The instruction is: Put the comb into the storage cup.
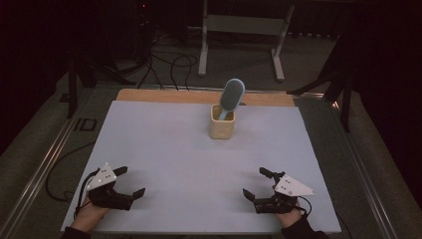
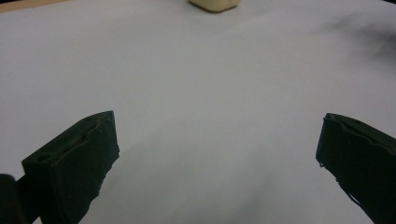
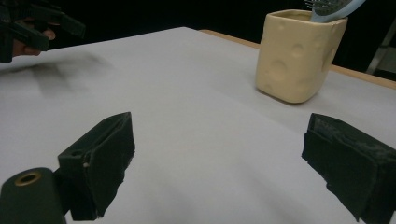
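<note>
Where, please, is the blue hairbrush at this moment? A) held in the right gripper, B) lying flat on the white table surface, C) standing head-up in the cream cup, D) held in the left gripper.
C: the blue hairbrush stands with its handle down inside the cream cup, its head leaning out above the rim, while the left gripper and the right gripper both rest open and empty near the table's front edge.

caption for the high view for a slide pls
Both open grippers, left gripper and right gripper, rest near the white mat's front edge; a blue hairbrush stands in a cream cup.
</note>
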The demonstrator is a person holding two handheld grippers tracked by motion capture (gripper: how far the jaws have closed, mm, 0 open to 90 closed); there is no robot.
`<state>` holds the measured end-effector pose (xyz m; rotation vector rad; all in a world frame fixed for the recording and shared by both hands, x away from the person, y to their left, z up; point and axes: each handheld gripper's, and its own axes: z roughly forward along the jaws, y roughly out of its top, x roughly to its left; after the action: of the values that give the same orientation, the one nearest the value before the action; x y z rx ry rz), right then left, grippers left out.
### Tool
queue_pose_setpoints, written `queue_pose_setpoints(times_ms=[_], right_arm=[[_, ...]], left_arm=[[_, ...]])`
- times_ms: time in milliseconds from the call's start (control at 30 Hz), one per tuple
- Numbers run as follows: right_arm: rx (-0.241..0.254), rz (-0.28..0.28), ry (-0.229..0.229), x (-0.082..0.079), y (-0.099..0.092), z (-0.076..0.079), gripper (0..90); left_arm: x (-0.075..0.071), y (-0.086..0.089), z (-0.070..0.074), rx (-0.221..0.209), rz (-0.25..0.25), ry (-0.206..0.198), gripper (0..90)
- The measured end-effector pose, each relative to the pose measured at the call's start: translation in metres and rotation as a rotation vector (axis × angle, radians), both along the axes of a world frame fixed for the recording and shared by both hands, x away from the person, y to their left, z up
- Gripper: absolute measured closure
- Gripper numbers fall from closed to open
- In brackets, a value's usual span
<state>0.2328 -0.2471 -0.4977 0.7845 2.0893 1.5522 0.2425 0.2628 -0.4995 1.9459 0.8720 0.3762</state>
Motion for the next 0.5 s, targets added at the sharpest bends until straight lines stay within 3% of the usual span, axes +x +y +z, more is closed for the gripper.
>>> queue_pose_setpoints(times_ms=[267, 500], right_arm=[[-0.003, -0.004, 0.000, 0.000, -0.001, 0.000, 8.8], [-0.007, 0.000, -0.001, -0.001, 0.000, 0.000, 8.8]], left_arm=[[-0.014, 0.012, -0.007, -0.014, 0.039, -0.002, 0.0], [-0.023, 0.018, -0.011, 0.019, 0.074, -0.022, 0.0]])
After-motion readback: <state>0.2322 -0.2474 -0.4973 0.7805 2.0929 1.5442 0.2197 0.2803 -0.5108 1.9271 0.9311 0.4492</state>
